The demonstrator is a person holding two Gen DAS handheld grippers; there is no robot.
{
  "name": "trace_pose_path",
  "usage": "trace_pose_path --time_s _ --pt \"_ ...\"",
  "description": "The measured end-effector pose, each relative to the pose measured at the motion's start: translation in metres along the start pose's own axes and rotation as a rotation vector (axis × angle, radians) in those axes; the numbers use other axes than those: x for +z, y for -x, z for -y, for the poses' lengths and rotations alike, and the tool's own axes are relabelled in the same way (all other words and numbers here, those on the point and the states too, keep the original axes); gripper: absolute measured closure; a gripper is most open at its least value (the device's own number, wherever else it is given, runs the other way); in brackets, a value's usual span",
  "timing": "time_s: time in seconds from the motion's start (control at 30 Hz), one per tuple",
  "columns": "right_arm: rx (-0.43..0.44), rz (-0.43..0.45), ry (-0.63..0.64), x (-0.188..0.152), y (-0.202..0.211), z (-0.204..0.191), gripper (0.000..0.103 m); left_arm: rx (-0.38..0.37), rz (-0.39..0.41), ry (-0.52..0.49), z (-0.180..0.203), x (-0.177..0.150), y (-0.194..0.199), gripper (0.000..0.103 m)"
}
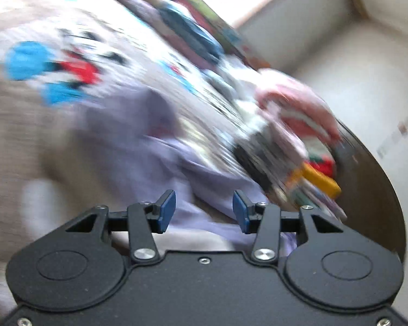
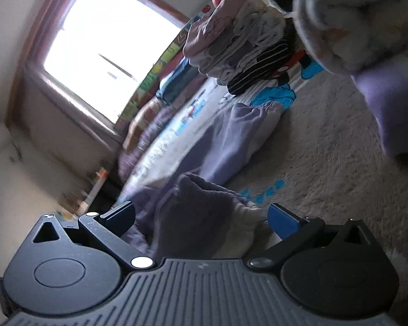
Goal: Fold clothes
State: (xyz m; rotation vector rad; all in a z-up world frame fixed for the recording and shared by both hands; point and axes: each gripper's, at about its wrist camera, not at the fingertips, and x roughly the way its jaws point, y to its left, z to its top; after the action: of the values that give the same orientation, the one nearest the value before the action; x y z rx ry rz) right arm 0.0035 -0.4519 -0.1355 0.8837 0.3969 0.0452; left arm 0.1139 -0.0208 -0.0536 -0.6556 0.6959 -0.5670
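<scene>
A lilac garment (image 1: 160, 146) lies spread on a beige blanket with cartoon prints (image 1: 40, 62). My left gripper (image 1: 204, 210) hovers open just above the garment's near part, nothing between its blue pads (image 1: 167, 212). The left wrist view is smeared by motion. In the right wrist view the same lilac garment (image 2: 231, 133) stretches away, with a bunched fold (image 2: 198, 212) rising between the jaws of my right gripper (image 2: 201, 217). That gripper is wide open and grips nothing. A lilac sleeve (image 2: 389, 100) hangs at the upper right.
A stack of folded clothes (image 2: 239, 46) stands on the blanket (image 2: 326, 149) beyond the garment; in the left wrist view this stack (image 1: 293, 125) is at the right. A bright window (image 2: 106, 46) and pale walls lie behind. Small colourful items (image 1: 321, 179) sit by the bed edge.
</scene>
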Motion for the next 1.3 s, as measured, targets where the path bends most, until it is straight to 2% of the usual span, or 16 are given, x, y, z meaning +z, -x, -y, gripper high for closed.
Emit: trace_pose_path --time_s 0.1,0.27,0.37,0.43,0.5,0.67,0.9,0.97,1.13,1.2,1.3 --pt "-0.071 -0.016 0.134 0.000 -0.012 -0.012 0.000 0.101 0.070 0.037 -0.038 0.009 0.019 0.058" --pt "-0.149 -0.044 0.293 -0.007 -0.028 -0.024 0.000 0.169 0.116 0.146 -0.093 0.022 0.028 0.058" --pt "-0.179 -0.062 0.371 -0.016 -0.039 -0.028 0.000 0.162 0.109 0.186 -0.113 0.031 0.020 0.058" --pt "-0.153 -0.043 0.396 -0.018 -0.039 -0.032 0.001 0.150 0.096 0.196 -0.122 0.037 0.010 0.058" --pt "-0.126 -0.024 0.394 -0.016 -0.038 -0.031 0.002 0.133 0.086 0.200 -0.129 0.044 0.000 0.058" --pt "-0.079 -0.009 0.333 -0.013 -0.045 -0.022 0.014 0.091 0.053 0.179 -0.135 0.057 -0.018 0.058" --pt "-0.090 0.005 0.346 -0.017 -0.058 -0.023 0.018 0.048 0.003 0.151 -0.139 0.070 -0.040 0.061" --pt "-0.093 0.008 0.347 -0.017 -0.060 -0.023 0.021 0.046 -0.010 0.141 -0.138 0.072 -0.041 0.064" --pt "-0.060 0.008 0.280 -0.013 -0.060 -0.014 0.063 0.064 -0.012 0.140 -0.137 0.074 -0.041 0.073" --pt "-0.048 0.009 0.283 -0.013 -0.059 -0.016 0.070 0.069 -0.007 0.136 -0.136 0.074 -0.040 0.077" --pt "-0.036 0.014 0.290 -0.015 -0.056 -0.019 0.072 0.079 0.015 0.118 -0.129 0.076 -0.041 0.082"
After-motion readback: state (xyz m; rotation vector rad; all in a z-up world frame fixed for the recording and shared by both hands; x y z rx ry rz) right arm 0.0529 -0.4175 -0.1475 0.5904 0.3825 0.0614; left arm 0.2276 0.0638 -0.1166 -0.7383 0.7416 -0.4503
